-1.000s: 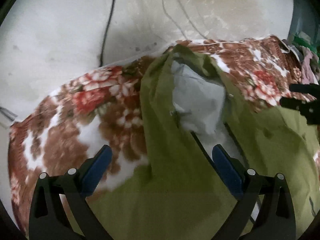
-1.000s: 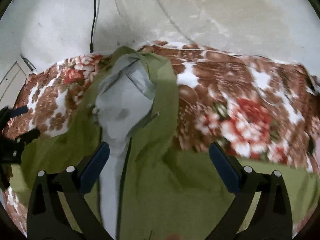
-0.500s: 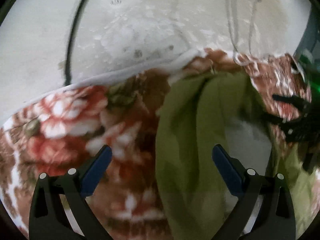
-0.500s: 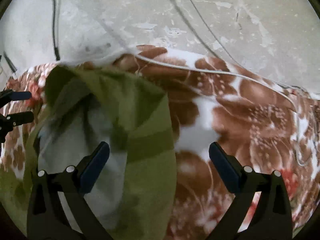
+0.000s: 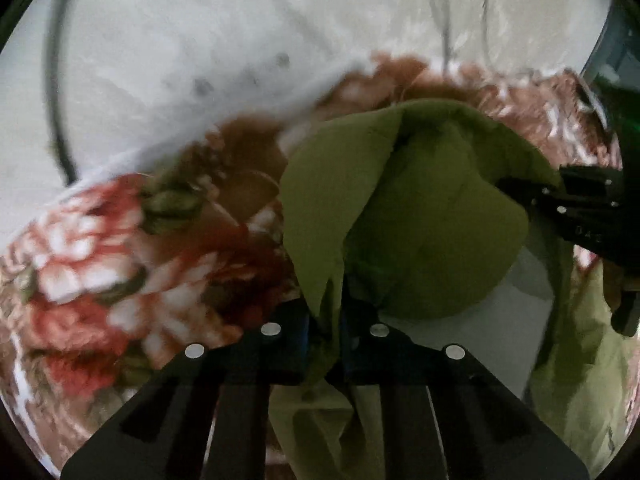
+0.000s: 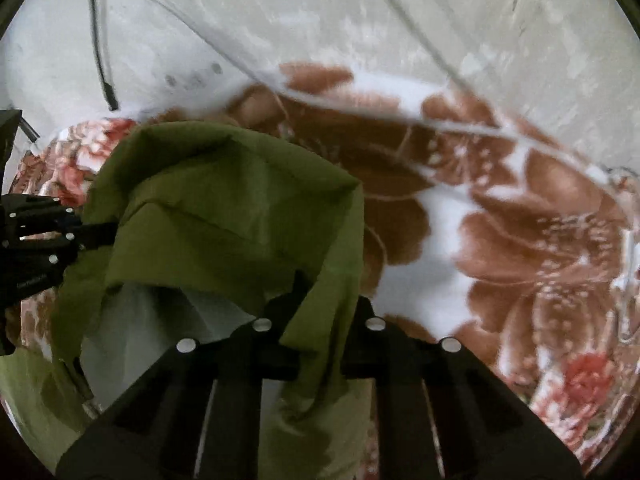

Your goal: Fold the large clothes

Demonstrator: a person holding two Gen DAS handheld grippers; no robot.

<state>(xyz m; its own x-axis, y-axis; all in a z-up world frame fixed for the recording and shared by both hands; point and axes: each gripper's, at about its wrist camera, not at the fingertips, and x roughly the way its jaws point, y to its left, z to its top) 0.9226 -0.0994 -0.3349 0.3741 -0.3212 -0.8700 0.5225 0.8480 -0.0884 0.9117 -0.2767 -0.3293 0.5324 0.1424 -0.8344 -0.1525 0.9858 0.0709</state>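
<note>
Evidently both sets of fingers were closing on the green jacket (image 5: 420, 216), cloth pinched between each pair. The left gripper (image 5: 324, 332) had a fold of its collar edge; the right gripper (image 6: 320, 328) had the opposite edge. Beyond the fingers the jacket bunched up over a floral blanket (image 6: 500, 232), its pale lining (image 6: 160, 320) showing beside the right fingers.

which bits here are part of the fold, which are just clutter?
In play:
- olive-green jacket with pale grey lining
- left gripper, closing on its cloth
- right gripper, closing on its cloth

Lying about:
- brown floral blanket
- black cable
</note>
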